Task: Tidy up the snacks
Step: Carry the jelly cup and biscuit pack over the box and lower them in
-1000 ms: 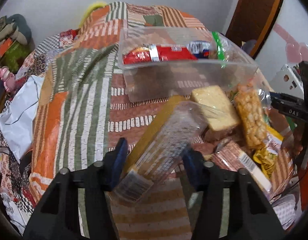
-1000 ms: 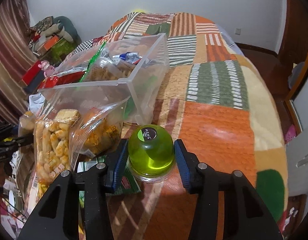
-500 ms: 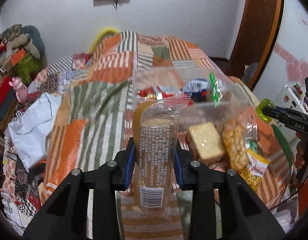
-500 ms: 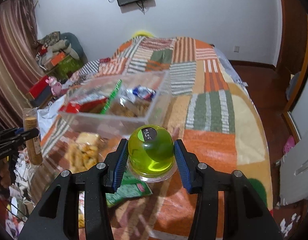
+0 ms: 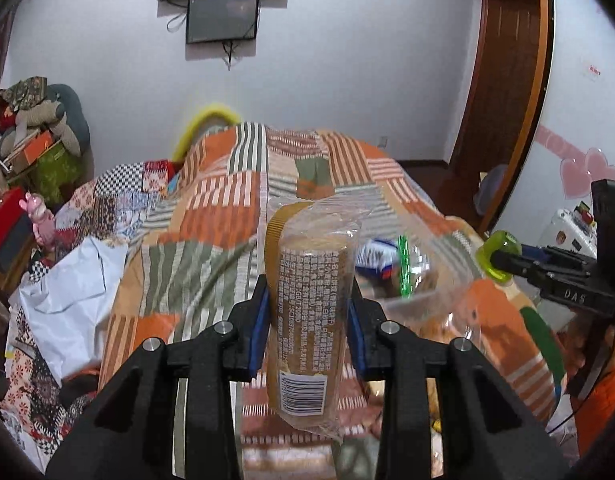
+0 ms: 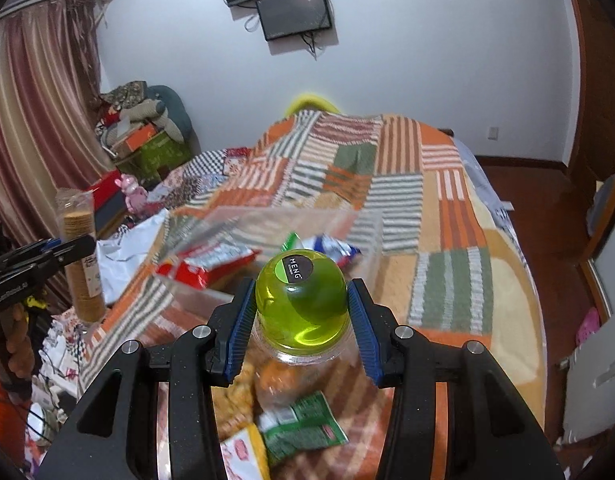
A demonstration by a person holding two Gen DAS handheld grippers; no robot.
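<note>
My left gripper (image 5: 307, 316) is shut on a long clear pack of round crackers (image 5: 309, 320), held upright above the bed; the same pack (image 6: 77, 256) shows at the left in the right wrist view. My right gripper (image 6: 301, 316) is shut on a green jelly cup (image 6: 301, 304) with a black round label, lifted off the quilt. The cup (image 5: 497, 256) also shows at the right in the left wrist view. A clear plastic bin (image 6: 267, 236) on the quilt below holds red, blue and green snack packs.
A patchwork quilt (image 6: 447, 216) covers the bed. Loose snack bags (image 6: 299, 428) lie near its front edge. A white bag (image 5: 67, 284) and boxes are on the left. A wooden door (image 5: 503, 80) stands at the right, screens on the wall.
Both grippers have risen with their loads, and the views have tilted up to take in the wall. The left jaws closed on the cracker pack, which swung from slanted to upright.
</note>
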